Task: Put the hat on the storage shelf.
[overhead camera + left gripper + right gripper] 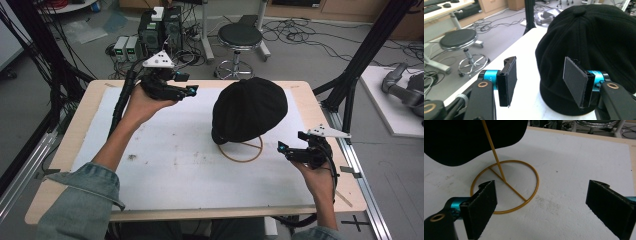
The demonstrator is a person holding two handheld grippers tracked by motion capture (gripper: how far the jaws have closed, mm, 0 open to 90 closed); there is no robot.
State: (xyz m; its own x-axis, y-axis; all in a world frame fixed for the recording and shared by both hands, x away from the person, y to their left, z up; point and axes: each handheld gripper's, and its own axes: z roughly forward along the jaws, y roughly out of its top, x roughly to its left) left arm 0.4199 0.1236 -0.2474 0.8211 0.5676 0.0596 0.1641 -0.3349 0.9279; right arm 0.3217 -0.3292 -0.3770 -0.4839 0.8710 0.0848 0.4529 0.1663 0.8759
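Resting on wire stand (243,150), black cap (250,109) sits centre frame, between claws. Left claw (189,90) spread, empty, nearer cap. Right claw (281,148) spread, empty, beside stand base ring.

We see a cap (250,109) perched on a wire stand (243,150) right of the middle of the desk (70,135). Our left gripper (186,85) is left of the cap, toward the far edge; our right gripper (281,147) is right of the stand. A stool (240,37) stands beyond the desk.
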